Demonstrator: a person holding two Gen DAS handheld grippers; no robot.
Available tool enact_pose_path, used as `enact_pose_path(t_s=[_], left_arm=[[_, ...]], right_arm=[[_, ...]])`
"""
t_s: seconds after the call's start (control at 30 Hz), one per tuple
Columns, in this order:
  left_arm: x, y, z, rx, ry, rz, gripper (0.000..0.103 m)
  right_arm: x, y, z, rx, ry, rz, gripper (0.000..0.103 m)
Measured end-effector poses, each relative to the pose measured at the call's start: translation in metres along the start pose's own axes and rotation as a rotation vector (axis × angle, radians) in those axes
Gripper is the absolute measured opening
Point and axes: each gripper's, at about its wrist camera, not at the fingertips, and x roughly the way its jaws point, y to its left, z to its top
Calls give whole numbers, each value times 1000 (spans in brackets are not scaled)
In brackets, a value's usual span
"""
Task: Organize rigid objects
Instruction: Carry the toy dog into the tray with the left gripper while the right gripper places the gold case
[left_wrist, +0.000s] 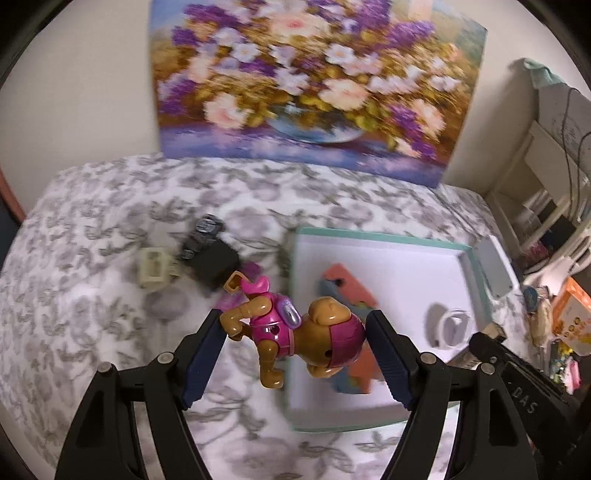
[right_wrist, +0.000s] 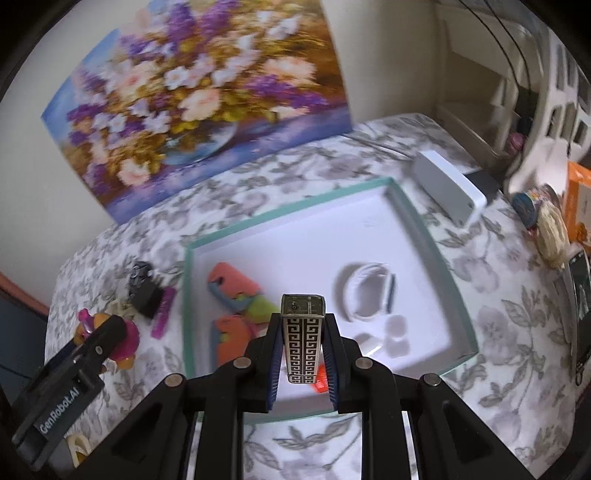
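My left gripper (left_wrist: 295, 332) is shut on a brown and pink toy dog figure (left_wrist: 295, 328), held above the left edge of the white box with a teal rim (left_wrist: 373, 233). My right gripper (right_wrist: 303, 339) is shut on a metal lighter with a Greek-key pattern (right_wrist: 303, 336), held above the front of the same box (right_wrist: 295, 210). In the box lie orange and blue foam puzzle pieces (right_wrist: 232, 291), a white round holder (right_wrist: 369, 291) and small clear pieces (right_wrist: 397, 338). The left gripper and toy also show in the right wrist view (right_wrist: 107, 339).
On the flowered cloth left of the box lie a black adapter (left_wrist: 212, 258), a cream clip (left_wrist: 153, 269) and a purple comb (right_wrist: 162, 314). A flower painting (left_wrist: 306, 85) leans on the wall behind. A white device (right_wrist: 447, 188), clutter and shelves are to the right.
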Motion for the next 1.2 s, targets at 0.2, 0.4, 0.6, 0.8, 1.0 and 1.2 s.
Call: enact_pose_path(t_s=[0.2,0.4,0.6,0.8,1.0,1.2], left_arm=[[14,-25,1,21,29,-42,78],[30,-41,0,38,63,-68,78],[41,-45,-4,46,93,-66,78],[44,-46,-4,43,102,-67,79],[49,-47,-5,42,118,-66,79],[49,-44,-4,31,127,-54,80]], right_arm=[[7,-22,6,44,16,-18,22],[16,-29,6,47,36,-29,22],[20,-32,5,49,48,-38,22],[26,-31,2,40,68,-44,22],[33,-30,-1,41,91,-46,22],[34,-33,0,60,96,-54,23]])
